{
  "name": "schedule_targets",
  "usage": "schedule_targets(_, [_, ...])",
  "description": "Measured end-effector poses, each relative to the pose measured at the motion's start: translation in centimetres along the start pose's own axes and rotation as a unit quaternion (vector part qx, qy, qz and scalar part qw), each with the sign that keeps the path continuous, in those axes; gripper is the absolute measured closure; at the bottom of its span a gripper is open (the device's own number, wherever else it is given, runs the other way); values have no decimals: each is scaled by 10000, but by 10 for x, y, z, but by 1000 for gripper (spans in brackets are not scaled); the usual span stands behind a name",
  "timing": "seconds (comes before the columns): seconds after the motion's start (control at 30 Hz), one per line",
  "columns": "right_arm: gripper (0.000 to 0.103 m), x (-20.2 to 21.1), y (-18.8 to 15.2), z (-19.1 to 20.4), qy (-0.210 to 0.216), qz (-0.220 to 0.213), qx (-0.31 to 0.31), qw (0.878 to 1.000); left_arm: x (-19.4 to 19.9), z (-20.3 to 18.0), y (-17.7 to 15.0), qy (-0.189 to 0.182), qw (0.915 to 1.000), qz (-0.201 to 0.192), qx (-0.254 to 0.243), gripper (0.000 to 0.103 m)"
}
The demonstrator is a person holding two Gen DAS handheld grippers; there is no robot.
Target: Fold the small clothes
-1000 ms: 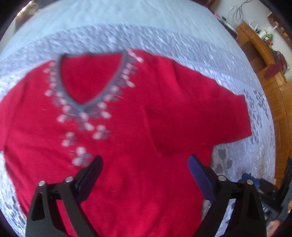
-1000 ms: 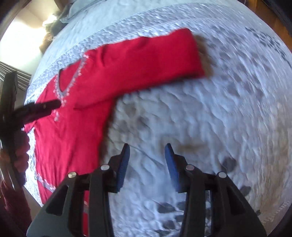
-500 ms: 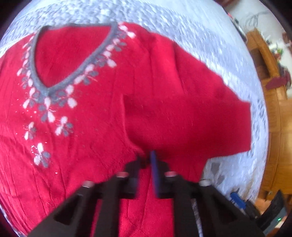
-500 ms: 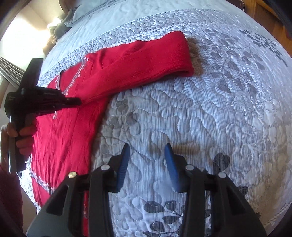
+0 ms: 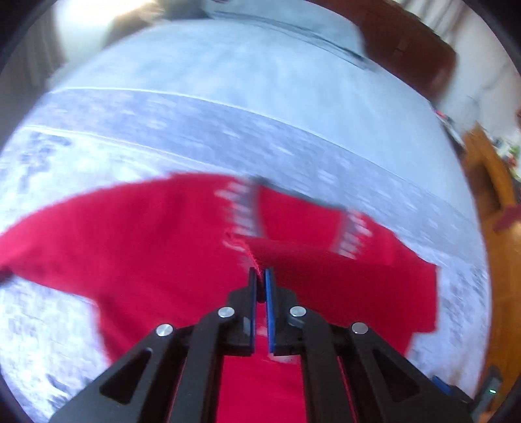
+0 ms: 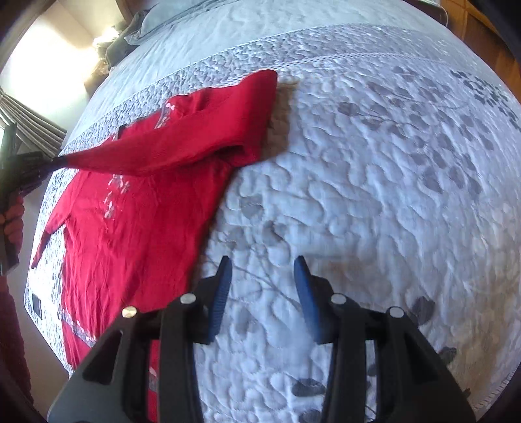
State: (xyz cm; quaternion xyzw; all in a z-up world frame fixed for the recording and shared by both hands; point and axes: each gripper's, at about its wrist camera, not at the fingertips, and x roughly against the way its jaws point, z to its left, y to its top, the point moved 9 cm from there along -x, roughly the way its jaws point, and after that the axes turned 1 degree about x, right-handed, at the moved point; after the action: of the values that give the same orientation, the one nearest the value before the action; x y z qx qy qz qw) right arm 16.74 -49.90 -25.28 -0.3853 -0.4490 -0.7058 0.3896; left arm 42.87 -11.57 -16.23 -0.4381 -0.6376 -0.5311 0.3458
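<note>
A small red sweater [image 6: 130, 224] with a grey V-neck and white flower trim lies on the quilted bed. My left gripper [image 5: 260, 276] is shut on a pinch of the red sweater [image 5: 146, 247] near its underarm and holds that fold lifted across the chest. In the right wrist view the left gripper [image 6: 52, 161] shows at the left edge, stretching the sleeve [image 6: 208, 130] toward the left. My right gripper [image 6: 262, 270] hovers over bare quilt to the right of the sweater, its blue pads apart with nothing between them.
The grey-white quilt [image 6: 374, 182] with leaf print spreads wide to the right of the sweater. A person's hand [image 6: 11, 221] grips the left tool. Wooden furniture [image 5: 488, 182] stands beyond the bed's right side. Pillows [image 6: 143, 22] lie at the head.
The left gripper dropped onto the sweater, closed on the cloth by the underarm, then rose and swung left, dragging the sleeve over the chest. The right gripper stayed in place.
</note>
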Motion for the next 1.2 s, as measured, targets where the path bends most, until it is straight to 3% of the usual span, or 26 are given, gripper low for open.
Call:
schedule_targets(0.07, [63,-8,11,11,96,51,28,9999,-1,36,9,199,9997,-84,133,98])
schedule_targets(0.17, [62,-21,31,22,233,85,14,9997,-20,72,5,319,9991,130,254,98])
schedule_targets(0.4, [43,-62,90,35,488,386,-429,9971,-54,83,-8,289,9987,204,374,98])
schedule_targets(0.47, [43,-78,99,32,472,579,-611,9953,-56,89,-12,275,9987,207,385,98])
schedule_targets(0.53, [51,-91,102,29,475,742,-677,9938,-59,93,-14,205,9984,274,459,98])
schedule_targets(0.57, [78,-93,102,30,473,776,-650,9937,-61,95,-16,187,9980,335,495,98])
schedule_targets(0.6, [90,-94,100,33,567,840,-618,9929,-63,97,-18,165,9978,373,521,98])
schedule_targets(0.67, [93,-87,98,39,734,838,-556,9922,-66,99,-20,164,9978,400,505,97])
schedule_targets(0.77, [95,-82,91,31,390,888,-495,9941,-74,104,-27,364,9970,475,498,95])
schedule_targets(0.87, [94,-97,82,20,341,1058,-714,9912,-88,109,-33,469,9961,527,528,93])
schedule_targets(0.93, [90,-94,86,27,173,961,-472,9941,-87,107,-33,473,9967,491,447,93])
schedule_targets(1.0, [80,-86,87,31,11,845,-333,9959,-78,108,-32,397,9970,500,431,87])
schedule_targets(1.07, [63,-69,87,32,-352,612,-228,9972,-62,114,-32,262,9977,429,454,63])
schedule_targets(1.13, [66,-49,84,37,-730,329,17,9968,-42,128,-32,166,9984,284,453,55])
schedule_targets(1.2, [66,-33,77,54,-599,158,166,9979,-20,160,-38,126,9981,208,572,49])
